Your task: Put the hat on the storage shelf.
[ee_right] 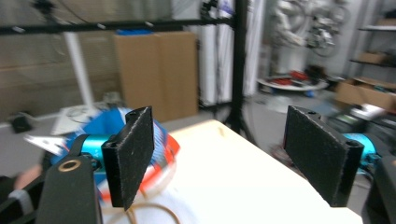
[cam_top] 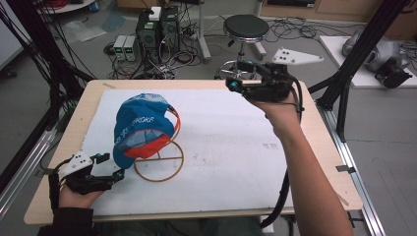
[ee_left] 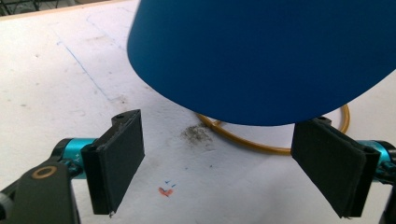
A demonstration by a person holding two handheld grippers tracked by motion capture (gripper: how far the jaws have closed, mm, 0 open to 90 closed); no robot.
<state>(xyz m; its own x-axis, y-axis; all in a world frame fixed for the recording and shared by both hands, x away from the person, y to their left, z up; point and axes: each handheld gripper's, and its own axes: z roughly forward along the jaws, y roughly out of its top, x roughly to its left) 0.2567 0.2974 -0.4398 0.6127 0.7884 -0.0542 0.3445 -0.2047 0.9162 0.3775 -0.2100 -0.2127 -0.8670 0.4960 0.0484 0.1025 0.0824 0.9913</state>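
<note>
Clearly the blue cap (cam_top: 137, 129) on its wire stand (cam_top: 160, 164) looked light and soft; its stiff brim (ee_left: 261, 60) seemed the best hold. Left gripper (cam_top: 110, 167) sat spread just before that brim, right gripper (cam_top: 235, 73) also spread, raised well apart.

A black round stool (cam_top: 246, 27) stands on the floor just beyond the surface's (cam_top: 236, 162) far edge. Left of the stool sit dark computer boxes (cam_top: 157, 29) amid tangled cables (cam_top: 184, 56).

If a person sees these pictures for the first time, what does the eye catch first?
The blue cap with its orange underside, perched on a gold wire stand at the left of the white mat. Next, the left gripper sits open just beside the cap's brim, while the right gripper is raised, open, over the table's far edge.
</note>
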